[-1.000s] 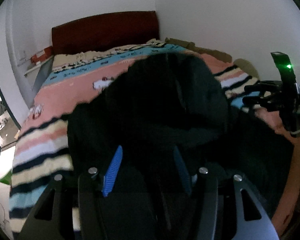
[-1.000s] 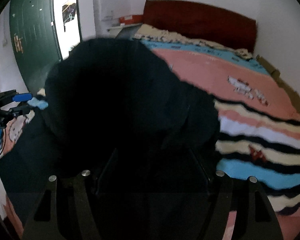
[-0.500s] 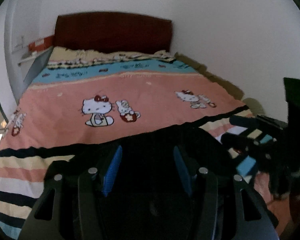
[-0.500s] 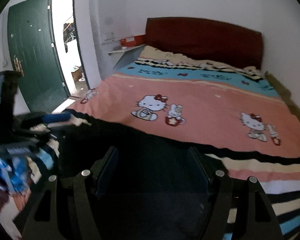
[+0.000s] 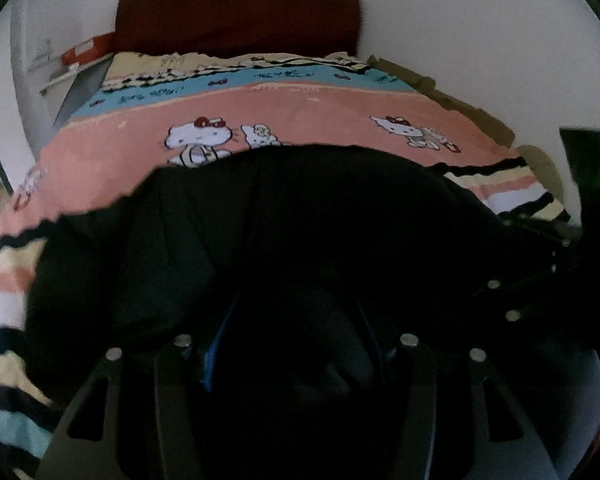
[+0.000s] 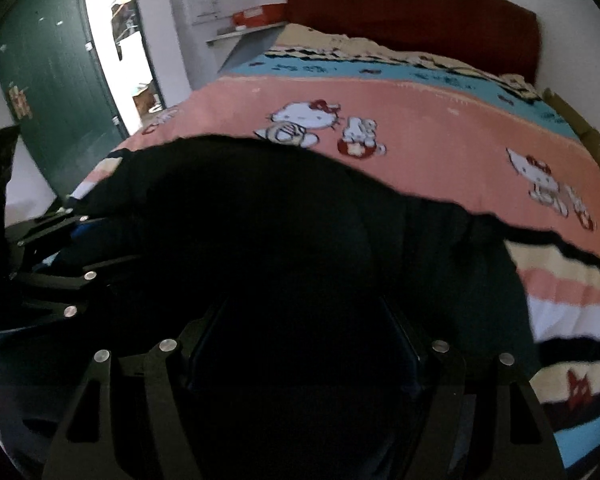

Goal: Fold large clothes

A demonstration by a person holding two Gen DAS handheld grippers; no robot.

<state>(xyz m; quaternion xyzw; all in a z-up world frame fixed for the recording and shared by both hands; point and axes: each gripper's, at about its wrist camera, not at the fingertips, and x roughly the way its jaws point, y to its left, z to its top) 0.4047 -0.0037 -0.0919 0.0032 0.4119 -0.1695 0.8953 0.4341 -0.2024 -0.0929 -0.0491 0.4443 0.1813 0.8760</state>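
Observation:
A large black garment (image 5: 300, 220) lies bunched across the striped near part of the bed and reaches up to the pink band. My left gripper (image 5: 294, 320) is shut on a thick fold of it; dark cloth fills the gap between its blue pads (image 5: 216, 344). In the right wrist view the same garment (image 6: 260, 220) swells between the fingers of my right gripper (image 6: 304, 320), which is shut on another fold. The two grippers are close side by side: the right one (image 5: 520, 280) shows at the left view's right edge, the left one (image 6: 60, 264) at the right view's left edge.
The bed carries a pink, blue and striped blanket (image 5: 320, 112) with cartoon cats and ends at a dark red headboard (image 5: 236, 12) by a white wall. A shelf with a red box (image 6: 256, 14) and an open green door (image 6: 48, 100) are on the left.
A second ago the garment hung high and filled both views. It then dropped low, and now it lies further up the blanket. Both grippers have moved forward and down together.

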